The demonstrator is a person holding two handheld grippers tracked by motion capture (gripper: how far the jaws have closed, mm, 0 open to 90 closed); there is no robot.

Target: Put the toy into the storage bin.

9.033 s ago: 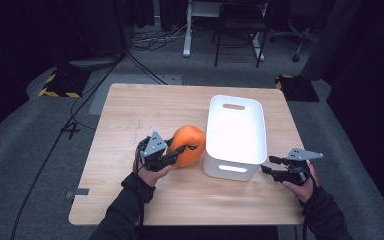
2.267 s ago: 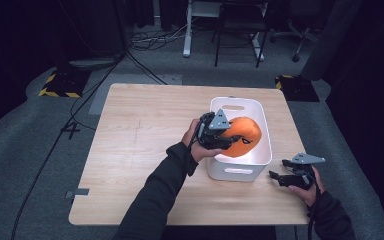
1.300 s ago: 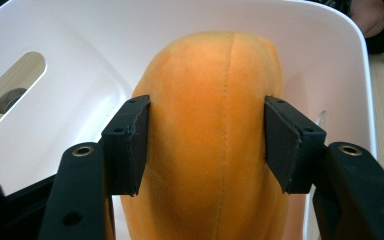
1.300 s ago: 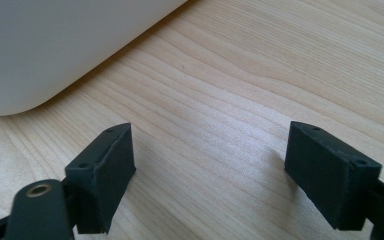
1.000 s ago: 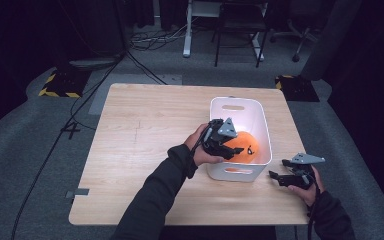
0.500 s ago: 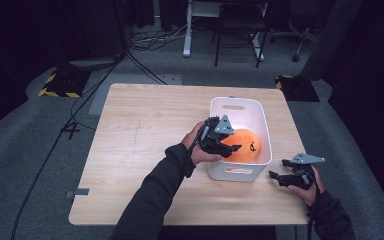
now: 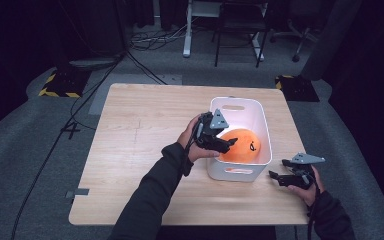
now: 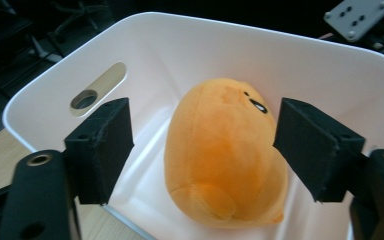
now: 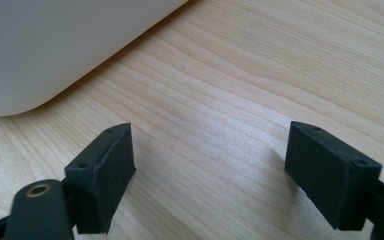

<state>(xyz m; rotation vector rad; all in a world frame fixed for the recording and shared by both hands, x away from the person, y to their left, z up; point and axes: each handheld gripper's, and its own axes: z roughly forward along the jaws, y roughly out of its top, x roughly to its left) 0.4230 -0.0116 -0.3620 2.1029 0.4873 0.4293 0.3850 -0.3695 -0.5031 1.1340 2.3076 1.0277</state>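
An orange plush toy (image 7: 241, 145) with a small black face mark lies inside the white plastic bin (image 7: 265, 125) on the wooden table. My left gripper (image 7: 230, 144) hovers over the bin's left rim; its jaws have just been opening. In the left gripper view the plush toy (image 8: 225, 150) lies on the floor of the bin (image 8: 190, 55), with gaps between it and both pads (image 8: 102, 145), so it is released. My right gripper (image 7: 276, 177) rests low over the table by the bin's front right corner. Its jaws stand open over bare wood (image 9: 215, 125) with nothing between them.
The wooden table (image 7: 140, 130) has free room left of the bin and along the front edge. The bin's wall (image 9: 45, 45) stands close to the right gripper. Beyond the table lie grey carpet, cables (image 7: 80, 110) and chair legs (image 7: 240, 40).
The left gripper's jaws have spread apart from the plush toy, which now lies loose in the bin. The left hand has drawn back slightly. The right gripper has not moved.
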